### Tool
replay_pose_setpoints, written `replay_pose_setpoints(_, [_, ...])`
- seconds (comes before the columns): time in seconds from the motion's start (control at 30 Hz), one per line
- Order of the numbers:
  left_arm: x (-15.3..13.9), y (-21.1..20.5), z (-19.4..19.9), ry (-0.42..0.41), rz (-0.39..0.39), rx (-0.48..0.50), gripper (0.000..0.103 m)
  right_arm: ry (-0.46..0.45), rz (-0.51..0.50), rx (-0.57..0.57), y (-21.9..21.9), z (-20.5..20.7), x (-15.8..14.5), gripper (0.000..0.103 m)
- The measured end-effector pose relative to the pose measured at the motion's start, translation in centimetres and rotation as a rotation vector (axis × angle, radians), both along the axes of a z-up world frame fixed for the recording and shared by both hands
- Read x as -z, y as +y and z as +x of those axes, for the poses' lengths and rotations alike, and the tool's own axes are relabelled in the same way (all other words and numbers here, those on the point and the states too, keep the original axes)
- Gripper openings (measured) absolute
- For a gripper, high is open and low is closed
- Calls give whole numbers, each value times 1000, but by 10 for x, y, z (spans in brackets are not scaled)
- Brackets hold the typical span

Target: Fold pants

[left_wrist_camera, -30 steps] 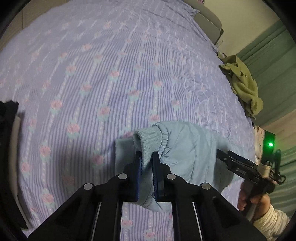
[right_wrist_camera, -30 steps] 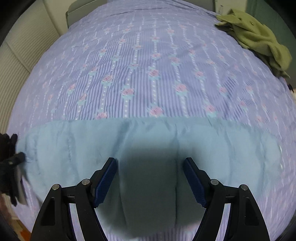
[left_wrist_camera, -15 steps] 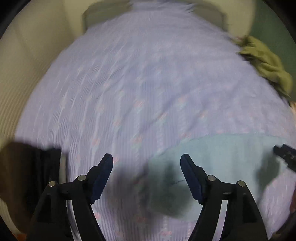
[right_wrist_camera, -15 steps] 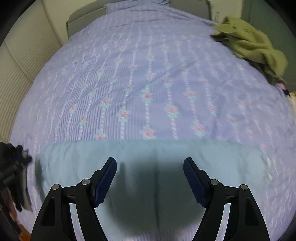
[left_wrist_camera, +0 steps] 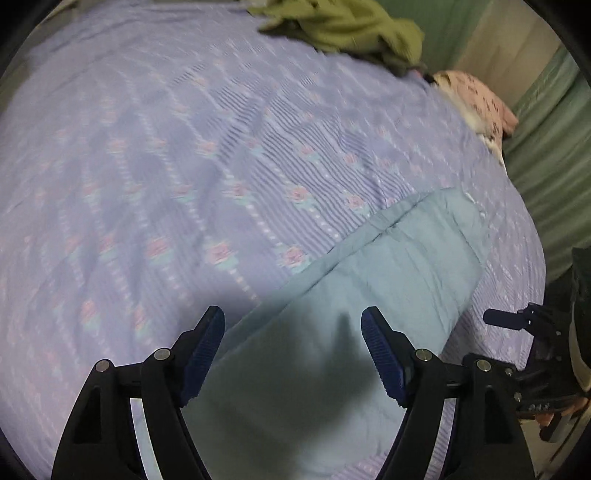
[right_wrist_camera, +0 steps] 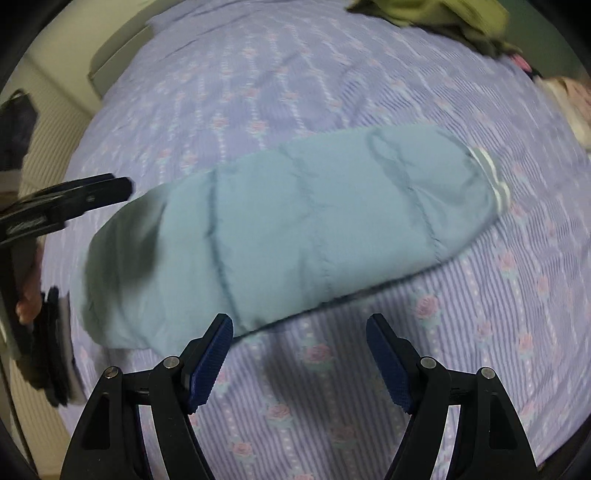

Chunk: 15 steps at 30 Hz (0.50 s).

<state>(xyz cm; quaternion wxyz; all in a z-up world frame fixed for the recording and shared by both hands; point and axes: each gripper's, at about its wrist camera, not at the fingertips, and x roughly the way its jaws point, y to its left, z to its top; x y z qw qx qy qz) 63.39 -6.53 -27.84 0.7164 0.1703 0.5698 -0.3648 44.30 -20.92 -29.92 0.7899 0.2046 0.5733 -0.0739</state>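
The light blue pants (right_wrist_camera: 295, 229) lie folded in a long flat bundle on the purple flowered bedspread (right_wrist_camera: 295, 74); they also show in the left wrist view (left_wrist_camera: 369, 295). My left gripper (left_wrist_camera: 291, 332) is open and empty, hovering over the near end of the pants. My right gripper (right_wrist_camera: 299, 339) is open and empty, just in front of the pants' near edge, over bare bedspread. The left gripper shows at the left edge of the right wrist view (right_wrist_camera: 66, 203). The right gripper shows at the right edge of the left wrist view (left_wrist_camera: 517, 321).
An olive green garment (left_wrist_camera: 354, 29) lies at the far edge of the bed, also in the right wrist view (right_wrist_camera: 443, 14). A pink patterned cloth (left_wrist_camera: 476, 99) lies at the right edge. Green curtains (left_wrist_camera: 554, 147) hang beyond. A dark bag (right_wrist_camera: 18, 122) hangs at left.
My left gripper let go of the pants' waistband and opened, then swung right over the pants. My right gripper stayed open and pulled back off the pants.
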Motion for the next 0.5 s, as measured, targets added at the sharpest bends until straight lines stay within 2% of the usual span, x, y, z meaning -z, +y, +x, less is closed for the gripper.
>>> replay_pose_setpoints(0.13, [19, -20, 9, 106, 12, 15, 76, 6, 21, 28, -10, 2, 4, 76])
replay_pose_setpoints(0.23, [34, -24, 18, 177, 3, -23, 76, 9, 26, 29, -14, 4, 6, 76])
replay_pose_setpoints(0.3, [39, -21, 19, 221, -6, -44, 70, 8, 27, 24, -16, 4, 6, 76])
replay_pose_setpoints(0.37, [42, -18, 17, 251, -13, -56, 42, 4, 33, 26, -17, 6, 5, 76])
replay_pose_setpoints(0.43, [40, -14, 14, 260, -22, -55, 23, -1, 41, 26, -19, 8, 5, 76])
replay_pose_setpoints(0.47, [37, -11, 13, 254, -27, -58, 16, -4, 40, 26, -20, 8, 6, 76])
replay_pose_setpoints(0.5, [35, -11, 12, 241, -30, -59, 15, -8, 37, 24, -21, 9, 7, 76])
